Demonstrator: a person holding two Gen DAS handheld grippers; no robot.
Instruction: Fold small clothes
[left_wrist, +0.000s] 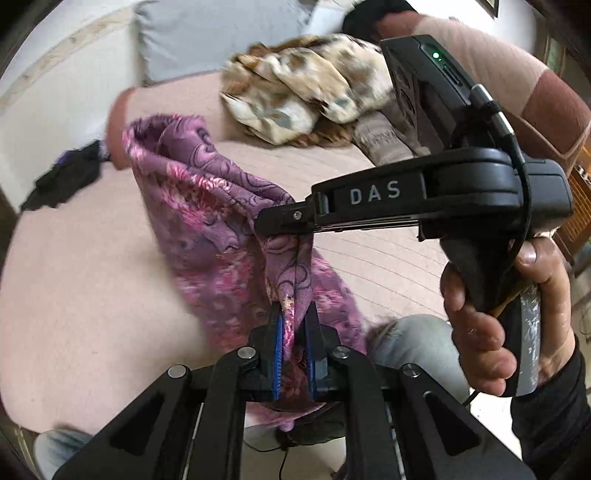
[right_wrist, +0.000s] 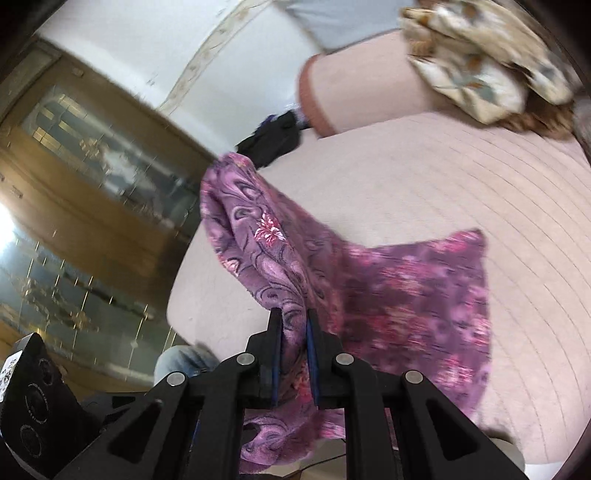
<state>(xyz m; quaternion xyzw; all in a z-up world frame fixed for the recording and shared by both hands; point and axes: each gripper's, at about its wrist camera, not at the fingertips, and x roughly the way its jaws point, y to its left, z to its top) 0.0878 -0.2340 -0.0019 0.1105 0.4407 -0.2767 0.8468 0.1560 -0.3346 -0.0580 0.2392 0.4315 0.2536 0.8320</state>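
Note:
A purple and pink patterned cloth (left_wrist: 214, 221) hangs above the pink bed (left_wrist: 74, 295), held by both grippers. My left gripper (left_wrist: 294, 314) is shut on the cloth's lower edge. The right gripper (left_wrist: 264, 225) comes in from the right in the left wrist view and pinches the cloth higher up. In the right wrist view my right gripper (right_wrist: 293, 317) is shut on the cloth (right_wrist: 406, 295), which drapes to the right and down onto the bed (right_wrist: 480, 184).
A crumpled beige floral cloth (left_wrist: 295, 103) lies at the far side of the bed, also in the right wrist view (right_wrist: 480, 66). A dark garment (left_wrist: 62, 181) lies at the bed's left edge. A grey pillow (left_wrist: 207, 33) sits behind. My jeans-clad knee (left_wrist: 413, 343) is near.

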